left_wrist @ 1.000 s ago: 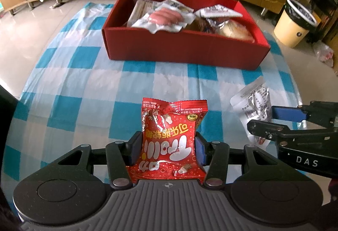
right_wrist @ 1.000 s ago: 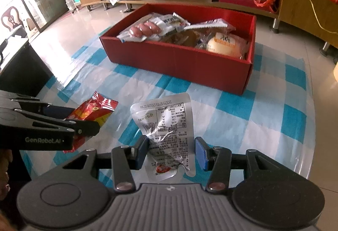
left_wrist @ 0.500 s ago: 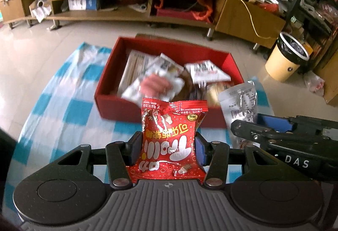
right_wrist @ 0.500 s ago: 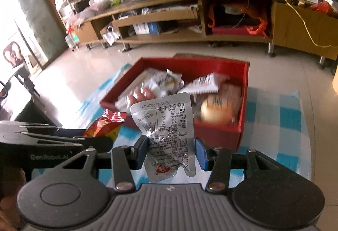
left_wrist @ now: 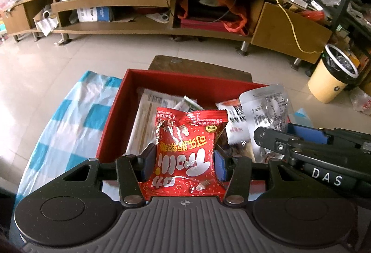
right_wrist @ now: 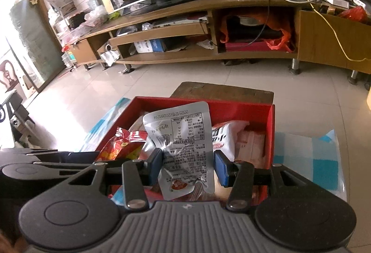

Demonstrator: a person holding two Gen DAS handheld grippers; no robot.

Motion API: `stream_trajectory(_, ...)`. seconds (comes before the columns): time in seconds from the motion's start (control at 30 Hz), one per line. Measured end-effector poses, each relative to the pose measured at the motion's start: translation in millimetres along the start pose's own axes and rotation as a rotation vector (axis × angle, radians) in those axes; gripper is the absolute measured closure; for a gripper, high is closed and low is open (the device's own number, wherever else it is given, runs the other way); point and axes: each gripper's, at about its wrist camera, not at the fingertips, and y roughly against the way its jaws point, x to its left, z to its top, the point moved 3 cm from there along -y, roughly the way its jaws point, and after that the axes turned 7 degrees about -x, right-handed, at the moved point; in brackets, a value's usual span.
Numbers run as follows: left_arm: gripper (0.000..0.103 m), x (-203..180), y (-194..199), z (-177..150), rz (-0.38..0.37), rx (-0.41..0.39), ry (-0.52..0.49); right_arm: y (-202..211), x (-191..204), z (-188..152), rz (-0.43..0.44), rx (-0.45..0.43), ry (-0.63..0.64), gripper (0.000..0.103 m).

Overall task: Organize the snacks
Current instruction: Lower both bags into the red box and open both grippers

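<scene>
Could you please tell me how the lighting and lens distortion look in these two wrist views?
Left wrist: fisheye bends the long wooden TV cabinet; the glossy red snack packet is sharp and evenly lit. Right wrist: daylight at the left edge is blown out and glares off the pale floor tiles; the silver foil snack pouch stays readable.

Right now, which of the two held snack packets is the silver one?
The silver packet with black printed text, held by the right gripper. The left gripper holds the red packet with white characters.

Red box (left_wrist: 111, 123), blue-checked cloth (left_wrist: 69, 123)
</scene>
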Motion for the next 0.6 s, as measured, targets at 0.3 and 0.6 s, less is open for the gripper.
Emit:
stream_trajectory(0.3,0.043,-1.4,-26.1,6.0,0.031,0.017,-0.017,-28.8,-13.5,1.5,-0.034,0.026,-0.018,0.056)
stream_trajectory(0.6,0.029,0.6,-30.5,8.6,0.064,0.006,-0.016,-33.1,-18.4,3.3,-0.064,0.020,-0.017,0.056)
